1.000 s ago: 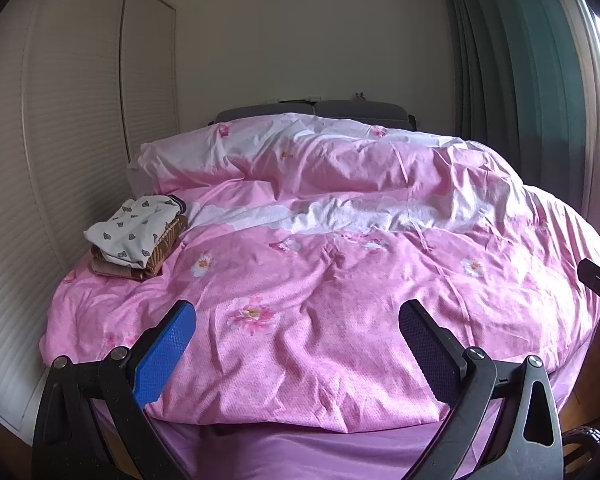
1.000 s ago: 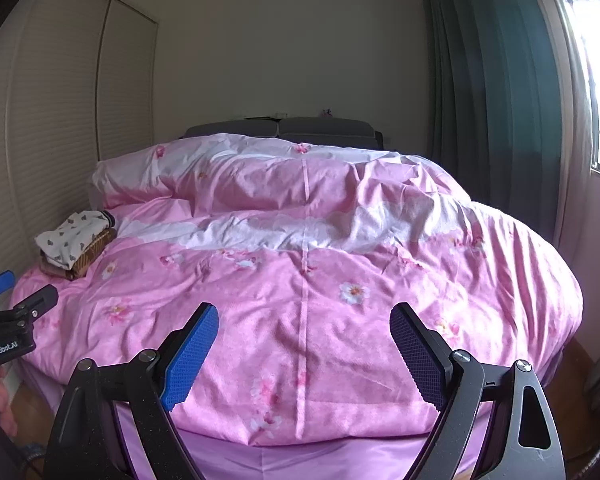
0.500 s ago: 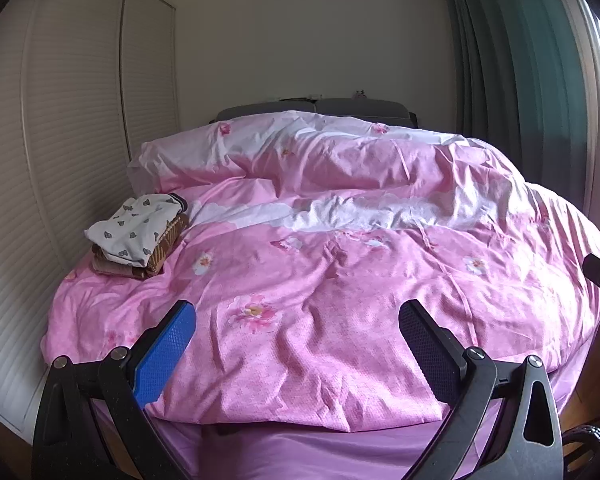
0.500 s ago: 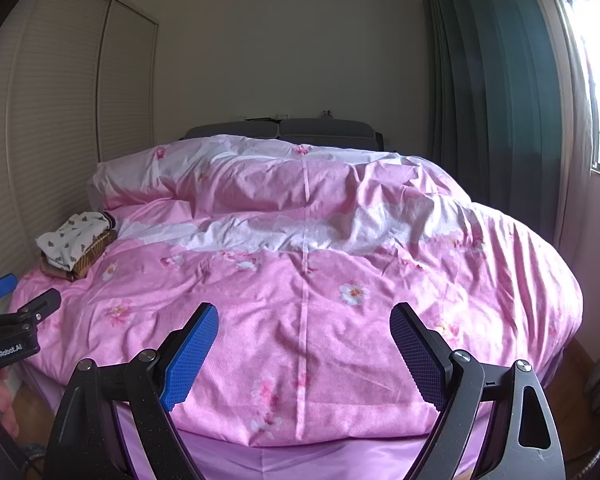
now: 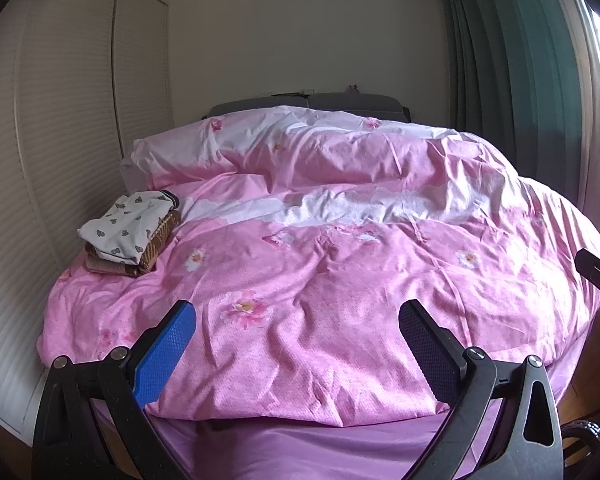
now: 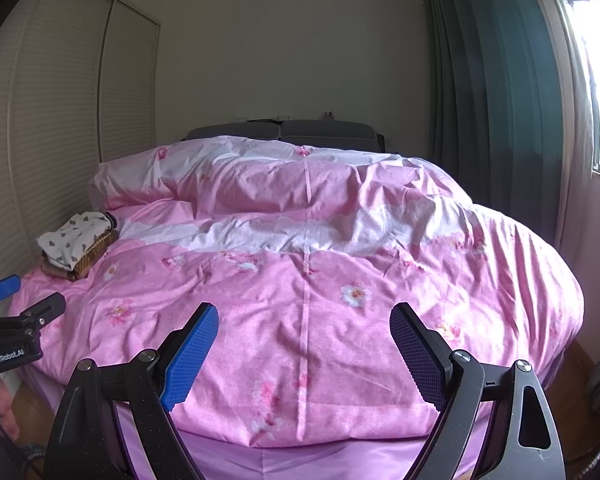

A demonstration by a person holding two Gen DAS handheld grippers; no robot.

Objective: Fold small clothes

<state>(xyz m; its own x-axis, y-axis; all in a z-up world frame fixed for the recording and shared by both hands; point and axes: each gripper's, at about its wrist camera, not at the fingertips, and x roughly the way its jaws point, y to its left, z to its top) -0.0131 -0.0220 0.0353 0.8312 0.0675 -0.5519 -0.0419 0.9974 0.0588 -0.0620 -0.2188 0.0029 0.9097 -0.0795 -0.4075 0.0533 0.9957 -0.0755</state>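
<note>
Only one bit of writing can be made out from here: "GenRobot.AI" in pale letters on the black body of the left gripper [image 6: 18,300], seen at the left edge of the right wrist view; a small mark on the black device at the right edge of the left wrist view is too tiny to read; the pink quilt [image 5: 320,272] carries flowers only, no words.

Folded clothes [image 5: 130,236] (small pile) on pink duvet [image 5: 340,280]

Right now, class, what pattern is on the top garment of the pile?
White garment with small grey heart-like shapes, clearest in the left wrist view.
</note>
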